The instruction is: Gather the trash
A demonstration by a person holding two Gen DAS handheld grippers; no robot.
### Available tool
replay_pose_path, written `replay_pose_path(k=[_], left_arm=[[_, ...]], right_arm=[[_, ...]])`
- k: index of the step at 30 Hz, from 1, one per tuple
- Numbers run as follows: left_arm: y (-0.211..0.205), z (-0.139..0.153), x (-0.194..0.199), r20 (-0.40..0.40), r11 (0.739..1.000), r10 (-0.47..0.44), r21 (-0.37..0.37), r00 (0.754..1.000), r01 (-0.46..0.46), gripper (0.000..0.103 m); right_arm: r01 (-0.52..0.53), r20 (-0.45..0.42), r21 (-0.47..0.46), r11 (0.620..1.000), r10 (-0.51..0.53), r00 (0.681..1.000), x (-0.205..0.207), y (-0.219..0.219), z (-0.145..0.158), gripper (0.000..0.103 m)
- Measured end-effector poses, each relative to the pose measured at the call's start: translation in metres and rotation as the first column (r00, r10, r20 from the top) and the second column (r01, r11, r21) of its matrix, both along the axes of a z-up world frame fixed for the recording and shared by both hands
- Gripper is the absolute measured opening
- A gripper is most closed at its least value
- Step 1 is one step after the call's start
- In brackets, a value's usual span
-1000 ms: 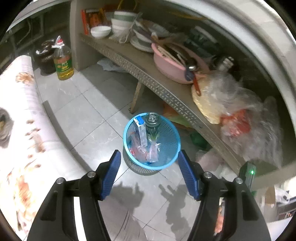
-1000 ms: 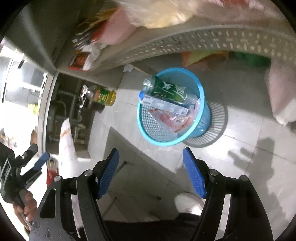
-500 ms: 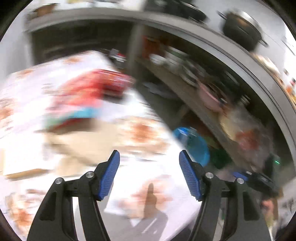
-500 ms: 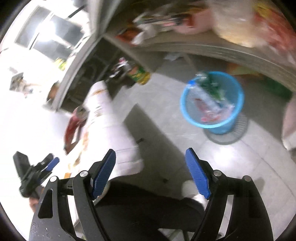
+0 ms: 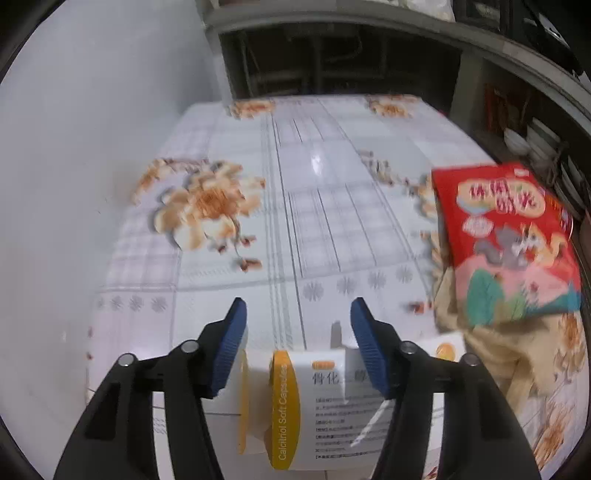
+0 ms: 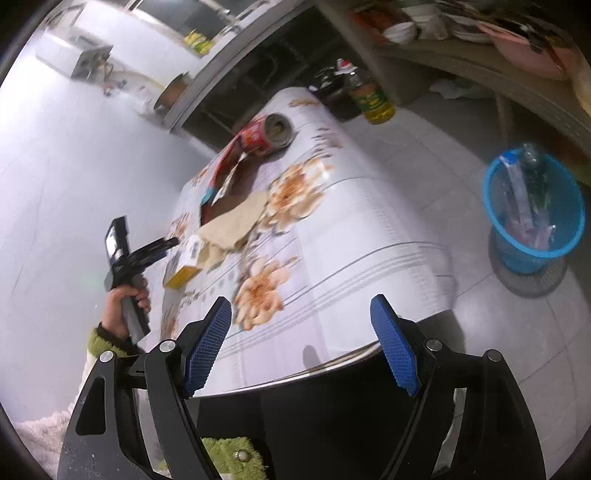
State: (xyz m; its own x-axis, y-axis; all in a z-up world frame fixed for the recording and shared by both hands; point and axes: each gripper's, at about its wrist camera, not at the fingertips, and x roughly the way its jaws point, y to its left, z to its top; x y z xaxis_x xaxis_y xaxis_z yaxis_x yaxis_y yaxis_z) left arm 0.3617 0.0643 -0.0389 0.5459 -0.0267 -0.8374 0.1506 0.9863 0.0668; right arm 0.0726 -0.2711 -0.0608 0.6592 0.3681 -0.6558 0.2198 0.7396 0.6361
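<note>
Floral tablecloth | medicine box bottom centre, under my left gripper, jaws wide, empty | right gripper likewise | I'd straddle the box squarely before closing.

Box left of snack bag, both on table.

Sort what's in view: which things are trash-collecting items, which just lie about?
Job: medicine box, red snack bag, red can, blue trash basket.
Lying about: beige cloth, oil bottle, white bowl.
</note>
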Motion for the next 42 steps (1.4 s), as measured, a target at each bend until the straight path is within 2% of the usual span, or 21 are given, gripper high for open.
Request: replay_pose_path(k=[4,6,12,16,19,22,26,34,38,42], left_arm=[[0.002,-0.004,-0.022,-0.011,0.998,-0.031,-0.057,0.999,0.030,0.048],[0.008,-0.005,-0.040,-0.047,0.991,-0.053,-0.123,0.997,0.047,0.047],[0.014,-0.011,-0.096,-0.118,0.971,-0.131,-0.214,0.984,0.103,0.047],[0.017,-0.015,-0.130,-0.152,0.949,-0.157,-0.296,0.976,0.106,0.046],[0.008,-0.014,-0.154,-0.168,0.914,-0.219,-0.380,0.961,0.142,0.046],[-0.003,-0.012,-0.171,-0.153,0.893,-0.243,-0.420,0.958,0.159,0.047],[-0.012,-0.017,-0.178,-0.155,0.878,-0.254,-0.451,0.955,0.161,0.047],[-0.002,-0.021,-0.174,-0.169,0.837,-0.200,-0.542,0.965,0.079,0.047],[-0.004,-0.021,-0.173,-0.168,0.839,-0.189,-0.540,0.967,0.070,0.047],[-0.003,-0.021,-0.172,-0.175,0.833,-0.167,-0.552,0.970,0.044,0.047]], right_arm=[[-0.021,-0.023,-0.006,1.000,0.021,1.000,0.002,0.011,0.002,0.074],[-0.032,-0.029,-0.008,0.999,0.031,0.999,0.006,0.017,0.003,0.074],[-0.081,-0.029,-0.011,0.997,0.081,0.996,0.019,0.040,0.007,0.074],[-0.129,-0.036,0.008,0.992,0.129,0.991,0.031,0.061,0.004,0.074],[-0.163,-0.047,0.025,0.986,0.164,0.985,0.039,0.077,0.001,0.074],[-0.179,-0.052,0.035,0.983,0.180,0.982,0.045,0.089,0.000,0.074],[-0.189,-0.058,0.046,0.981,0.191,0.980,0.049,0.100,0.001,0.075],[-0.209,-0.074,0.049,0.977,0.212,0.974,0.063,0.118,0.011,0.076],[-0.224,-0.058,0.065,0.972,0.228,0.972,0.067,0.121,0.016,0.076],[-0.238,-0.071,0.024,0.971,0.239,0.968,0.071,0.129,0.024,0.076]])
